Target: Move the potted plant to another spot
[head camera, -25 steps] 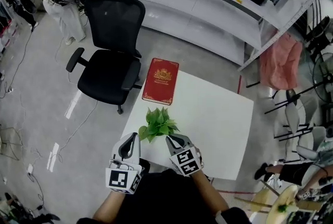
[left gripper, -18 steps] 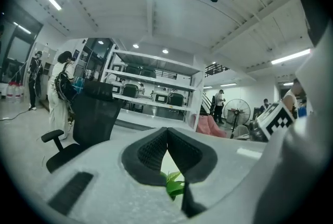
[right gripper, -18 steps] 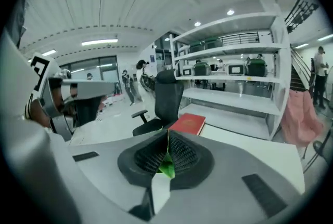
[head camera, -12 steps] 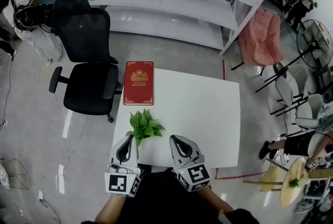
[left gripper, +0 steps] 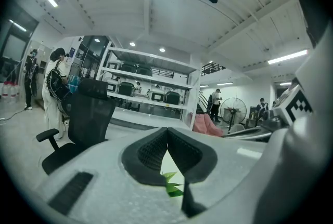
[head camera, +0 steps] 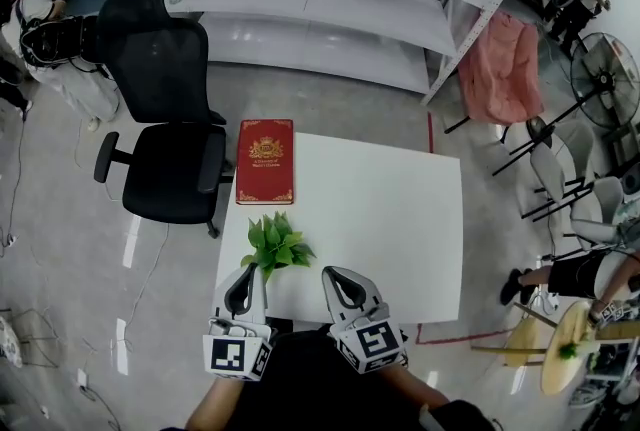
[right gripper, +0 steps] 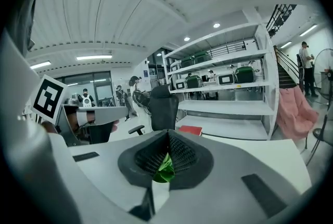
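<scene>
Potted plant (head camera: 276, 243) sits on the bench (head camera: 400, 219), near the front-L corner, w/ both jaws just short of it.

L gripper (head camera: 246, 277): jaws pressed together, holding nothing; plant at its 1 o'clock, leaves just beside the tips. R gripper (head camera: 336, 279): jaws also pressed together, holding nothing; plant at its 10 o'clock, a bit apart. Only leaves show; the pot is hidden under them. Red book (head camera: 265, 161) lies at the plant's 12 o'clock, by the far-L corner. White bench top is open from the plant's 1 to 3 o'clock. Black chair (head camera: 165, 154) stands off the L edge, at 10 o'clock.
</scene>
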Demonstrator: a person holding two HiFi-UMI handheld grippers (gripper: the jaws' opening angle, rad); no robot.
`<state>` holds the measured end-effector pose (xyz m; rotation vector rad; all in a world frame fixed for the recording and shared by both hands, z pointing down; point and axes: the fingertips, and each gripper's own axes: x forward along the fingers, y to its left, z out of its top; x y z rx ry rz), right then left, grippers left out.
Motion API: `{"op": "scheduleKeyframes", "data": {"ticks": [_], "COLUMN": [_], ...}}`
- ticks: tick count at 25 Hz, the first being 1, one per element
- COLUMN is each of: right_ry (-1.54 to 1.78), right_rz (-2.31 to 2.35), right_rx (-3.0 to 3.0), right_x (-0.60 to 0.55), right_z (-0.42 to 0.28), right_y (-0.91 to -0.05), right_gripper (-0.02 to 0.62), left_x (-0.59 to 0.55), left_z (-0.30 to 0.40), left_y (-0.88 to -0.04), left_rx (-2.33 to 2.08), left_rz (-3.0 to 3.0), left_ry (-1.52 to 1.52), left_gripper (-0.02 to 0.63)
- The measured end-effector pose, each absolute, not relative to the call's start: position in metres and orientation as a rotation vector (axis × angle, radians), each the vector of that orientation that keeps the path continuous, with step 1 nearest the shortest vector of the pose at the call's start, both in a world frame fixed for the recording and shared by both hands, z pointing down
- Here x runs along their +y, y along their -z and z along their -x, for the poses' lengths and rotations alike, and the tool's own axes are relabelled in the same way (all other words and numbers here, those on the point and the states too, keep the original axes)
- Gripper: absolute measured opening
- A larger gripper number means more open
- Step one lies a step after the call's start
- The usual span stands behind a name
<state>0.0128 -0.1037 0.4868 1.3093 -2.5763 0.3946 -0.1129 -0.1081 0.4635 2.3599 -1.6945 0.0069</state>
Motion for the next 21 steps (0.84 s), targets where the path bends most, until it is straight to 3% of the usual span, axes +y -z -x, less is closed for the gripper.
{"op": "scheduleKeyframes", "data": {"ticks": [21], "right_ry": [-0.394], "right_rz": [-1.259], "right_rx": [-2.586], "right_x": [-0.1063], "right_z": [-0.0119], "right_y": [-0.4894], "right_gripper": [0.008], "left_x": [-0.1104], "left_z": [0.1099], "left_y": [-0.4616], "left_rx": [-1.708], "left_rz": [-2.34], "left_ry": [-0.028], "left_gripper": [0.017]}}
